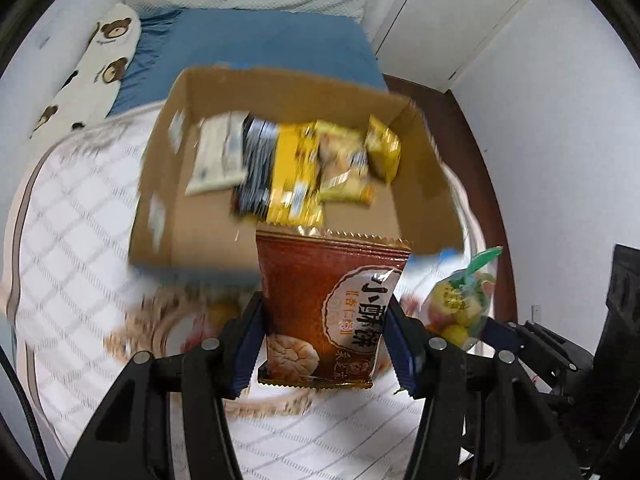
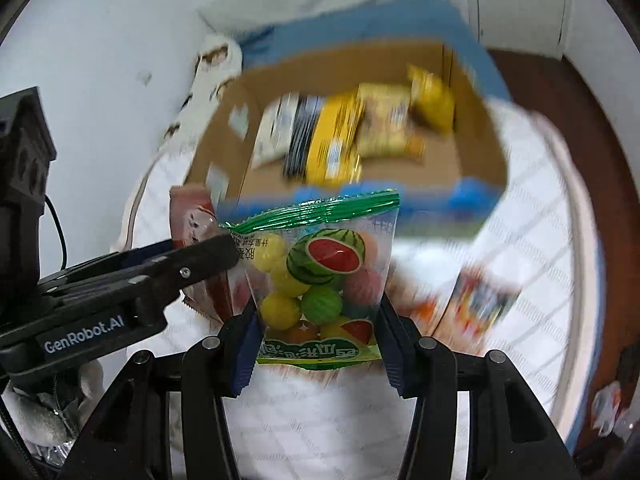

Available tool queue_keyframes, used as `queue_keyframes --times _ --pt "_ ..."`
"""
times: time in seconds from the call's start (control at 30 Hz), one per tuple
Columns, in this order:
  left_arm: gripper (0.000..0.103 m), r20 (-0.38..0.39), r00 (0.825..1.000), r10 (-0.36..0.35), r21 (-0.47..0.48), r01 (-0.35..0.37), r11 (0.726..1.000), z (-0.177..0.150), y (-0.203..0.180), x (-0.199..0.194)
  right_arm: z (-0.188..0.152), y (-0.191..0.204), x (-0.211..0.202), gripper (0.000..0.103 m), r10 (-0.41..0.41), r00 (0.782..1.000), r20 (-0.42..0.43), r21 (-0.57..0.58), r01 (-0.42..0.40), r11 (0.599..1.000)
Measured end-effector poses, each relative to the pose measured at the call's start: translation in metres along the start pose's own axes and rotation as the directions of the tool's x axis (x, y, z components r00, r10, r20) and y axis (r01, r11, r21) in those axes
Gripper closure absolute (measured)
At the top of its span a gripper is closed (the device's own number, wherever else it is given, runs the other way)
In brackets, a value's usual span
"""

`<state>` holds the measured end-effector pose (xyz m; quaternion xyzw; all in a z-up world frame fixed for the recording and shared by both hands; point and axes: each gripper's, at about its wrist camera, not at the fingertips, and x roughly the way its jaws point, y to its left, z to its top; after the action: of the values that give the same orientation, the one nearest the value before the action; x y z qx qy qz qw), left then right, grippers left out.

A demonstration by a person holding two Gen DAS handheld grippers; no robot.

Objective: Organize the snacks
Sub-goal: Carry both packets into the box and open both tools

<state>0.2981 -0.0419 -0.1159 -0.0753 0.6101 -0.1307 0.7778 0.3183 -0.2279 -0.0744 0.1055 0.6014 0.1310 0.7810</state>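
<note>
My left gripper point(image 1: 324, 332) is shut on a brown cookie packet point(image 1: 328, 308) and holds it upright above the bed, just in front of an open cardboard box point(image 1: 200, 208). The box holds several yellow, white and dark snack packets point(image 1: 304, 164). My right gripper point(image 2: 318, 332) is shut on a clear bag of fruit-shaped candies point(image 2: 320, 276) with a green top, also in front of the box point(image 2: 476, 148). The candy bag point(image 1: 460, 304) shows at the right in the left wrist view. The left gripper point(image 2: 176, 264) with its brown packet point(image 2: 192, 216) shows at the left in the right wrist view.
The box sits on a white checked quilt point(image 1: 80, 240) over a blue sheet point(image 1: 248, 44). A bear-print pillow point(image 1: 92, 68) lies along the left wall. Another colourful snack packet point(image 2: 480, 300) lies on the quilt at right. Brown floor point(image 2: 600, 160) borders the bed on the right.
</note>
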Motion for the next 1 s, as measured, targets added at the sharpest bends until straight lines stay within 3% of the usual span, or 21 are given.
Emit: queue_keyframes --times 0.17,0.3,0.53,0.73,0.83,0.9,1.0 --pt "0.05 -0.088 0.995 -0.041 -0.044 0.037 0.998 0.069 -0.003 0.04 0.066 -0.022 0.017 0.048 -0.052 0.999 -0.001 0.007 0.052 0.999" --pt "0.05 -0.186 0.981 -0.05 -0.096 0.033 0.995 0.1 0.005 0.093 0.099 -0.042 0.052 0.048 -0.083 0.993 -0.086 0.011 0.084 0.996" --pt "0.05 -0.334 0.939 -0.082 -0.156 0.031 0.987 0.108 0.013 0.16 0.104 -0.07 0.119 0.048 -0.126 0.968 -0.215 0.01 0.132 0.991" --pt "0.049 -0.401 0.913 -0.068 -0.159 0.004 0.987 0.099 0.016 0.181 0.102 -0.082 0.156 0.048 -0.129 0.948 -0.292 0.003 0.136 0.991" --pt "0.043 -0.42 0.906 -0.054 -0.147 -0.01 0.989 0.099 0.018 0.187 0.102 -0.083 0.166 0.037 -0.141 0.936 -0.324 -0.017 0.143 0.99" --pt "0.025 -0.409 0.912 -0.04 -0.137 -0.018 0.99 0.099 0.02 0.185 0.102 -0.079 0.166 0.015 -0.159 0.931 -0.327 -0.035 0.157 0.987" --pt "0.021 -0.381 0.925 -0.015 -0.12 -0.034 0.992 0.098 0.021 0.177 0.103 -0.079 0.164 0.014 -0.156 0.933 -0.323 -0.029 0.155 0.987"
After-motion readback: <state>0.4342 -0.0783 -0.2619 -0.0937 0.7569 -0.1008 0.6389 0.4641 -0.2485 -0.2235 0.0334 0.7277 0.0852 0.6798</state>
